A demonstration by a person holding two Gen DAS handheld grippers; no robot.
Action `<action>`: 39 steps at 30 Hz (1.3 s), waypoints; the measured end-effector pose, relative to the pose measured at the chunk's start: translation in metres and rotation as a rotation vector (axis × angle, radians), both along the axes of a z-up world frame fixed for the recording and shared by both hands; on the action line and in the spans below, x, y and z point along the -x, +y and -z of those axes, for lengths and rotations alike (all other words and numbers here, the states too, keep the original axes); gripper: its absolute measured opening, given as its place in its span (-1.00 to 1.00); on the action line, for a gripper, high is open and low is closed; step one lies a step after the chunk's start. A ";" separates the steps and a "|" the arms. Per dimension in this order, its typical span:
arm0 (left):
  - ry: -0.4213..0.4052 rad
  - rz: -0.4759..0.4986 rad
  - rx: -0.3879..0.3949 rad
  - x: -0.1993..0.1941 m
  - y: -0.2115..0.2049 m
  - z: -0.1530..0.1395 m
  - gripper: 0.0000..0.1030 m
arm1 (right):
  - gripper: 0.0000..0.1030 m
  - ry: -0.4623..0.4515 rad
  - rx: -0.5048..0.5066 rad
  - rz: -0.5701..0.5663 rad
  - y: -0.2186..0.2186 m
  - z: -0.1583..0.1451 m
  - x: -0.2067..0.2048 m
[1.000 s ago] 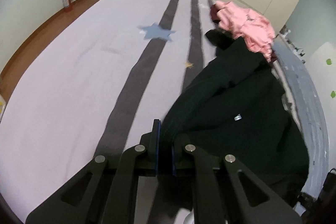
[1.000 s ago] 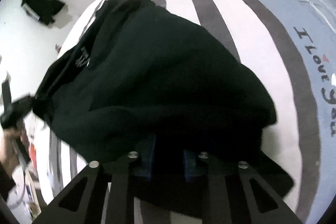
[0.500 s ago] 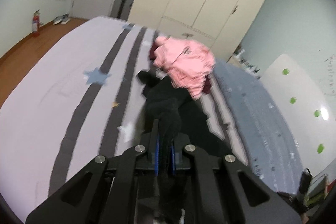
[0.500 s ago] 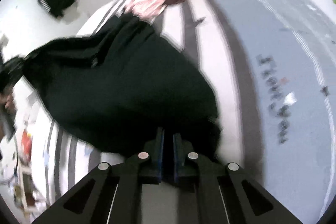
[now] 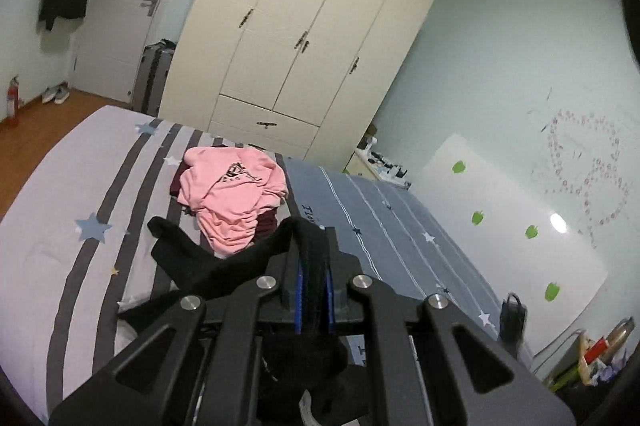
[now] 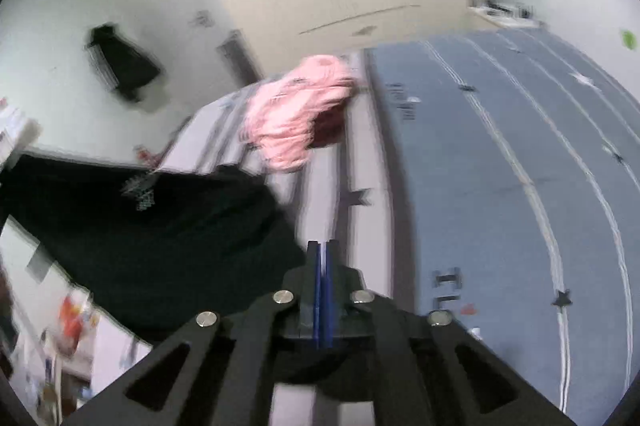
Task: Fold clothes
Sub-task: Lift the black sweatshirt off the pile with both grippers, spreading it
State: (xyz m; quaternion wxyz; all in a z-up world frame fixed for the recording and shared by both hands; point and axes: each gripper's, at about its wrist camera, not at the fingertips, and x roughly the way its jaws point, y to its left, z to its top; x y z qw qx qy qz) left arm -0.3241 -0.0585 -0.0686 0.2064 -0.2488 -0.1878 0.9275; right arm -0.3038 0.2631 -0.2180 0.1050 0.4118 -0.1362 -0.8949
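We hold one black garment (image 5: 188, 266) lifted over the bed (image 5: 52, 210), its edge clamped in the left gripper (image 5: 312, 258); the right gripper (image 6: 322, 266) is closed too, on what looks like the garment's other edge, though blur hides the cloth there. The thin pinch could slip, or the hanging sleeve could drag the pink garment (image 5: 232, 186) beyond. We count two grippers, one black piece, one pink, one dark red beneath.
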 end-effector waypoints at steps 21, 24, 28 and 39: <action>-0.040 -0.008 -0.011 0.031 0.039 0.003 -0.88 | 0.25 -0.048 0.212 0.009 -0.127 0.016 -0.007; -0.050 -0.014 -0.020 0.038 0.030 0.009 -0.88 | 0.25 -0.029 0.202 -0.015 -0.144 0.025 -0.016; -0.055 -0.018 -0.031 0.048 0.018 0.015 -0.88 | 0.25 -0.062 0.206 -0.025 -0.164 0.048 -0.037; -0.074 0.021 -0.023 0.062 -0.014 0.042 -0.88 | 0.25 -0.151 0.250 0.135 -0.178 0.124 -0.013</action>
